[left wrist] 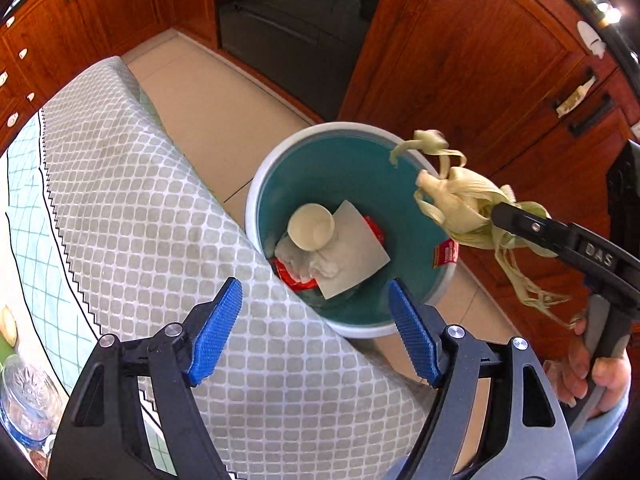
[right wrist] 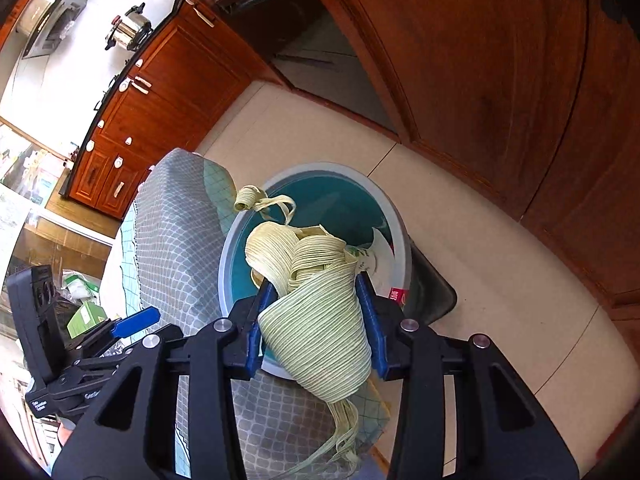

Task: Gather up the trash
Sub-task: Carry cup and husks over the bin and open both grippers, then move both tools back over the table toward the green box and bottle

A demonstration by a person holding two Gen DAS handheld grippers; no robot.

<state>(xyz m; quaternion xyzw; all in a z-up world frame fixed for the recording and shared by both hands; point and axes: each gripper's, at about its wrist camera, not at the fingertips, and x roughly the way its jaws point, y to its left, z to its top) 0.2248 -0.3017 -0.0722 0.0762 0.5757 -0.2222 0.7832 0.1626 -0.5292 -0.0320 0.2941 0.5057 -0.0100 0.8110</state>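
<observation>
Right wrist: right gripper clamps corn husk, hiding bin contents; left gripper agape, empty.

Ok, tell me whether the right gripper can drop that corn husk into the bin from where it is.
Probably yes. The right gripper holds the corn husk right over the rim of the open bin, with no lid and nothing between them. The left gripper is open and off to the side.

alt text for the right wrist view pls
The right tongs grip a bundle of pale green corn husks above an open teal trash bin on a tiled floor, beside a table draped in grey patterned cloth.
</observation>
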